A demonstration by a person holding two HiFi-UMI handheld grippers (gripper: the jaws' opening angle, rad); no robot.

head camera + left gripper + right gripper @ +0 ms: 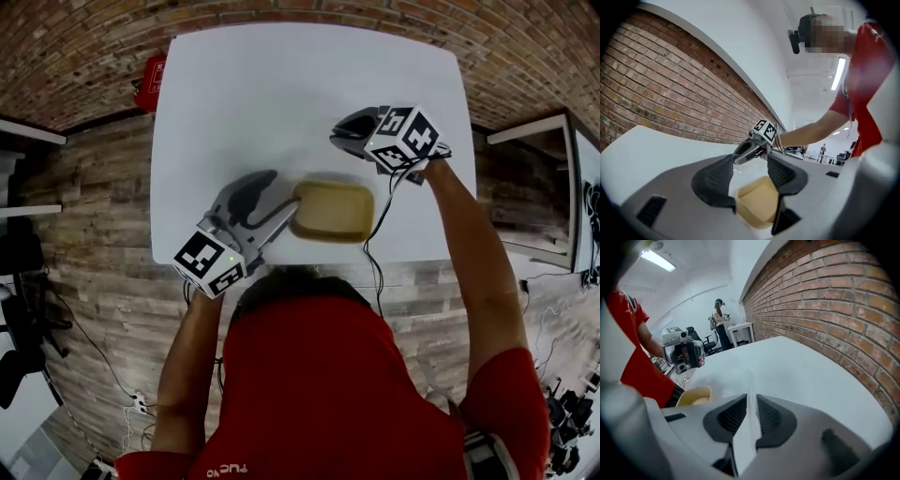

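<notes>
A tan rectangular container sits on the white table near its front edge. My left gripper grips the container's left end. In the left gripper view, the container is wedged between the two dark pads, which stand partly apart around it. My right gripper hovers over the table behind and to the right of the container. It is shut on a thin translucent sheet, which sticks out past the fingertips.
A brick floor surrounds the table. A red object lies beside the table's far left corner. White shelving stands on the right. Another person stands far off in the room.
</notes>
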